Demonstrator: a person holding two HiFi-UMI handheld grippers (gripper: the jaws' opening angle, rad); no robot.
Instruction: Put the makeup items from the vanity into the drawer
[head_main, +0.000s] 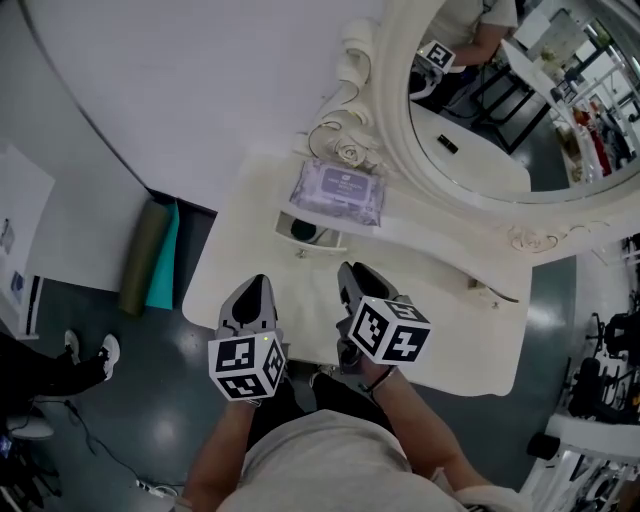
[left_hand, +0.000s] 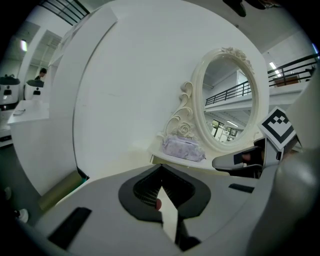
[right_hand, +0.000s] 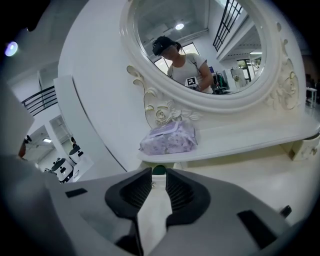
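A purple wipes pack (head_main: 340, 190) (left_hand: 183, 148) (right_hand: 169, 138) lies on the raised shelf of the white vanity (head_main: 460, 330), under the oval mirror. Just below it a small drawer (head_main: 285, 226) stands pulled out, with a dark round item (head_main: 304, 232) (right_hand: 158, 170) inside. My left gripper (head_main: 256, 286) (left_hand: 161, 170) hovers over the tabletop in front of the drawer, its tips together; a small pinkish spot shows between the pads, and I cannot tell what it is. My right gripper (head_main: 350, 272) (right_hand: 158, 174) points at the drawer, jaws a narrow gap apart with nothing between them.
The oval mirror (head_main: 500, 110) in its carved frame rises behind the shelf. A second small drawer front (head_main: 490, 292) sits under the shelf at the right. An olive and teal rolled mat (head_main: 150, 255) leans beside the vanity's left edge. A person's shoes (head_main: 90, 360) stand on the floor at left.
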